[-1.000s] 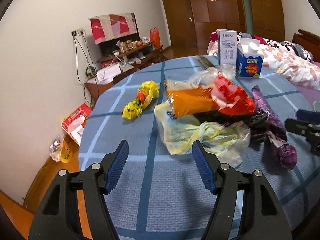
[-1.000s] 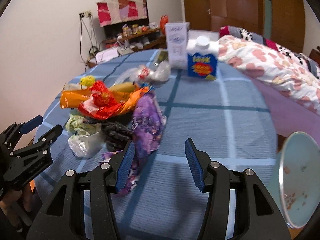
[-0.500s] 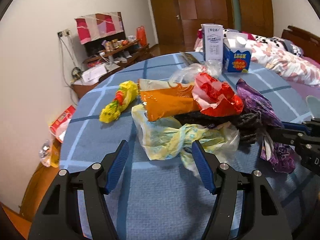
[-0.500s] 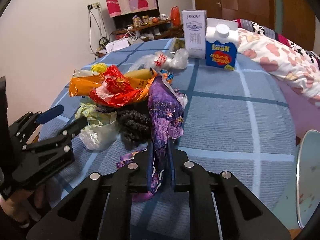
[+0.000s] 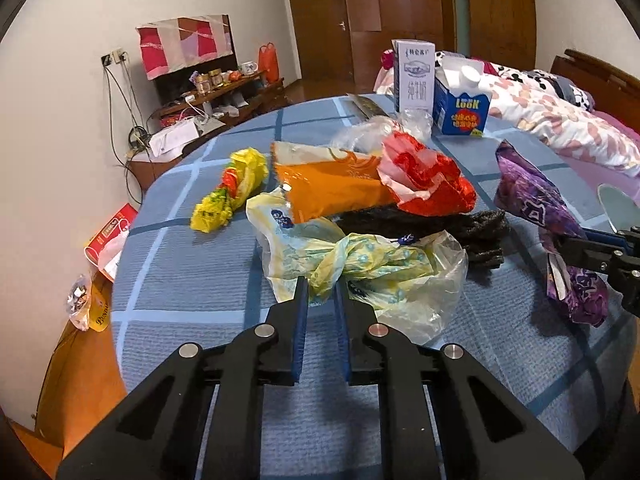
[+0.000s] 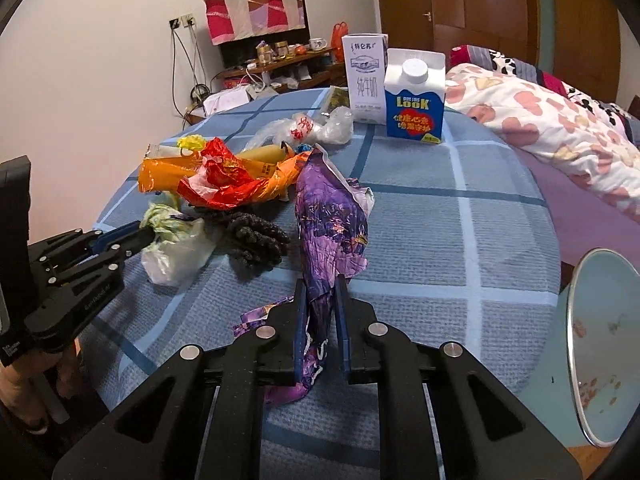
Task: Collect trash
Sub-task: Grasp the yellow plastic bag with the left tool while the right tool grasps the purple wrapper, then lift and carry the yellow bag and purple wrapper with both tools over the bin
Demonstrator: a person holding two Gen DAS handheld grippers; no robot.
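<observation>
A heap of trash lies on a round table with a blue checked cloth (image 5: 192, 320). My left gripper (image 5: 321, 292) is shut on a yellow-white plastic bag (image 5: 360, 264); it also shows in the right wrist view (image 6: 176, 240). My right gripper (image 6: 321, 292) is shut on a purple wrapper (image 6: 328, 216), seen at the right in the left wrist view (image 5: 532, 200). Behind lie an orange bag (image 5: 336, 188), a red wrapper (image 5: 424, 176), a dark knitted item (image 5: 480, 228), a yellow wrapper (image 5: 232, 188) and a clear bag (image 6: 312, 126).
Two cartons stand at the far side, a white one (image 6: 363, 80) and a blue LOOK one (image 6: 414, 100). A bed with a flowered quilt (image 6: 552, 120) lies right. A round pale bin (image 6: 604, 340) is beside the table at right. A cluttered shelf (image 5: 216, 92) stands by the wall.
My left gripper moved forward and shut on the yellow-white plastic bag. My right gripper shut on the purple wrapper half a second earlier and still holds it.
</observation>
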